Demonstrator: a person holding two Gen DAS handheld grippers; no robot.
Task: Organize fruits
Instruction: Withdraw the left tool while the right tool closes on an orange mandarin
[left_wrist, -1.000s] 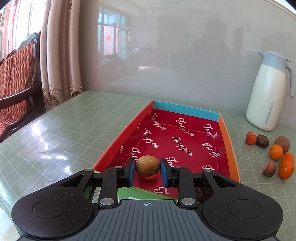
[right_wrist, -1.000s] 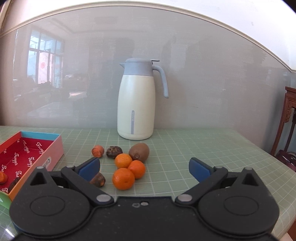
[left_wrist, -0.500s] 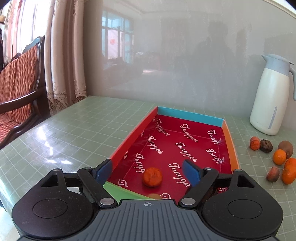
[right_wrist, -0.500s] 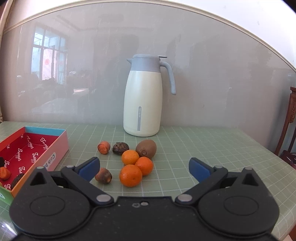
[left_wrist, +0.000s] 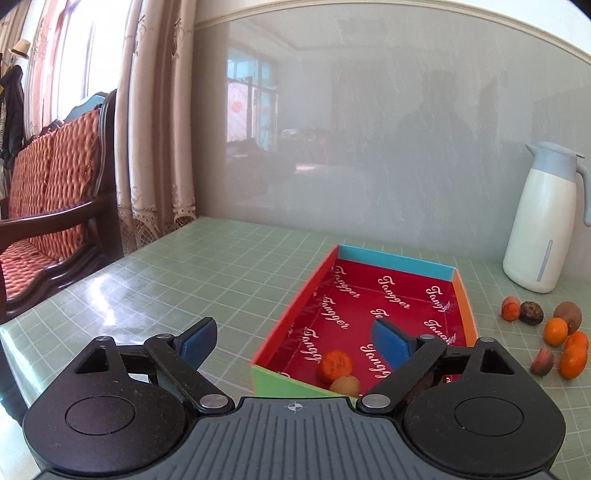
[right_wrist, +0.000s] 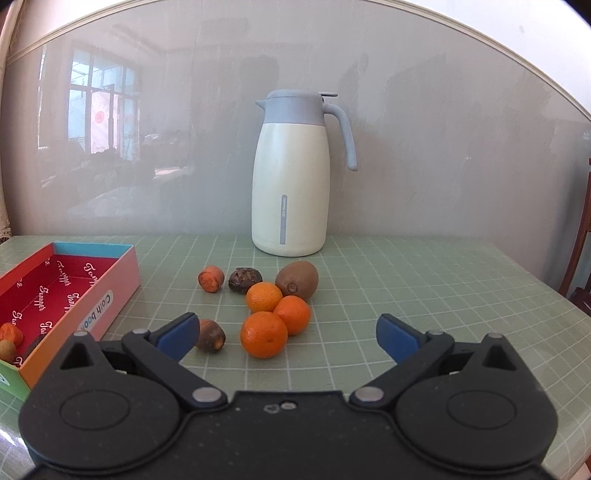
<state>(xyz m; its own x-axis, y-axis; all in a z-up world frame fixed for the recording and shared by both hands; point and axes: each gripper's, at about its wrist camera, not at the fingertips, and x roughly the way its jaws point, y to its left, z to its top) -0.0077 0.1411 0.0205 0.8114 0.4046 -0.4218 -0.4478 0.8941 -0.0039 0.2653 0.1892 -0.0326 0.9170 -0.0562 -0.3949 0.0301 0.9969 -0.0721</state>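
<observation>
The left gripper (left_wrist: 291, 341), its jaws just opened and empty, is held above a small round brown fruit (left_wrist: 344, 385) lying in the red-lined cardboard box (left_wrist: 397, 260); the right gripper (right_wrist: 286, 332) is spread wide.

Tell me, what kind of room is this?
Probably a dining room at home: a table with a checked cloth, a jug and loose fruit, a cushioned wooden chair and curtains.
</observation>
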